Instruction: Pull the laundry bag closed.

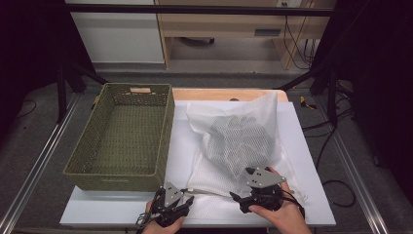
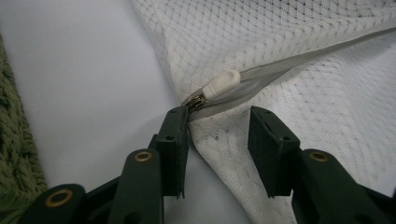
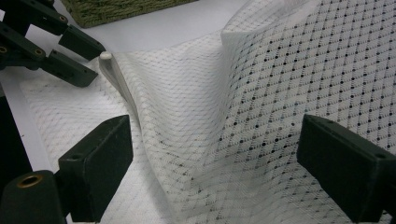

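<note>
White board covers the worktop [image 1: 122,207], which stands on a grey floor between two metal rails; beyond its far edge, at twelve o'clock, pale wooden furniture lines the wall, and black cables trail down at about two o'clock. A green woven basket [image 1: 122,134] takes up the nine o'clock side of the worktop. Just beside it, from the centre out to three o'clock, lies a white mesh laundry bag [image 1: 234,141] with something grey bunched inside it. The bag's zipper edge runs along its near side, at six o'clock.

Both hands come in from six o'clock and sit low over the near edge. The left gripper [image 1: 181,199] points toward three o'clock, level with the worktop, aimed at the bag's near corner. In the left gripper view the white zipper pull [image 2: 222,84] lies just ahead of the jaws, at the end of the grey zipper tape [image 2: 280,70]. The jaws stand at a middling gap, astride the corner of the mesh; one fingertip [image 2: 175,135] is touching the fabric right at the zipper's end, the other stands apart from it, so nothing is pinched.

The right gripper [image 1: 238,199] points toward nine o'clock, facing the left one, close to it. In the right gripper view its jaws are wide, with a raised fold of mesh standing between them, untouched by either pad.
</note>
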Demonstrator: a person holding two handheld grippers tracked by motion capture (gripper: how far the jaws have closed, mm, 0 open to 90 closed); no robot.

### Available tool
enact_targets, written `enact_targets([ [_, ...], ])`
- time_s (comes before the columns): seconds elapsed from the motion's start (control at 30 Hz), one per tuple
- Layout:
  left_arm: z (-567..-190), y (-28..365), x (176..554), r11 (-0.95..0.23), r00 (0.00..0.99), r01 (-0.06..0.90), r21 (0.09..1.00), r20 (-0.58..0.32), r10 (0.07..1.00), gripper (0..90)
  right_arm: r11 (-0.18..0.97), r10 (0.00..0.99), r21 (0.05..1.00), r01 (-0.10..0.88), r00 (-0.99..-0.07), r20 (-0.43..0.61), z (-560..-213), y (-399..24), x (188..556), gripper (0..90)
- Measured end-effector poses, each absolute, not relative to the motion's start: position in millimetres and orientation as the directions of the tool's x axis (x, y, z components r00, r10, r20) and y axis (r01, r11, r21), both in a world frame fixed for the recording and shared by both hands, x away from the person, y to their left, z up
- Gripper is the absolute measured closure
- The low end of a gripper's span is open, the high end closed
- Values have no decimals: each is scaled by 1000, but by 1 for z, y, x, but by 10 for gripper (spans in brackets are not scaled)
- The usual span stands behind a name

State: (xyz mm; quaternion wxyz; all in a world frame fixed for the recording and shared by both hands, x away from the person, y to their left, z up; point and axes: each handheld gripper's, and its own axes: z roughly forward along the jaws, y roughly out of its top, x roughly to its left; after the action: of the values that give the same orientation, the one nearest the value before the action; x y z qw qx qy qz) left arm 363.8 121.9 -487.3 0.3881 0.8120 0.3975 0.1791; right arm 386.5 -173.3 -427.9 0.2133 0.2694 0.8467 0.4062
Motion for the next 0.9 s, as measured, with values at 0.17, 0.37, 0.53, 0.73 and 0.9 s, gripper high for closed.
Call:
enact_targets([
  [0.17,-489,122,362,-371,605,497,784,-7,796,629,524,631,803,284,-762,-143,-427,-174,386,110],
  [0.37,-490,120,360,-378,605,485,788,9,796,738,528,627,801,280,-765,-146,-428,-173,386,110],
  [0.53,-491,118,358,-374,602,475,797,17,799,793,529,625,801,278,-766,-147,-428,-172,387,110],
  [0.73,-492,118,357,-342,587,483,806,-8,809,845,530,624,801,280,-768,-144,-428,-171,386,107],
  [0.9,-486,120,357,-315,577,472,823,-19,816,865,514,630,805,296,-768,-120,-424,-164,383,126],
])
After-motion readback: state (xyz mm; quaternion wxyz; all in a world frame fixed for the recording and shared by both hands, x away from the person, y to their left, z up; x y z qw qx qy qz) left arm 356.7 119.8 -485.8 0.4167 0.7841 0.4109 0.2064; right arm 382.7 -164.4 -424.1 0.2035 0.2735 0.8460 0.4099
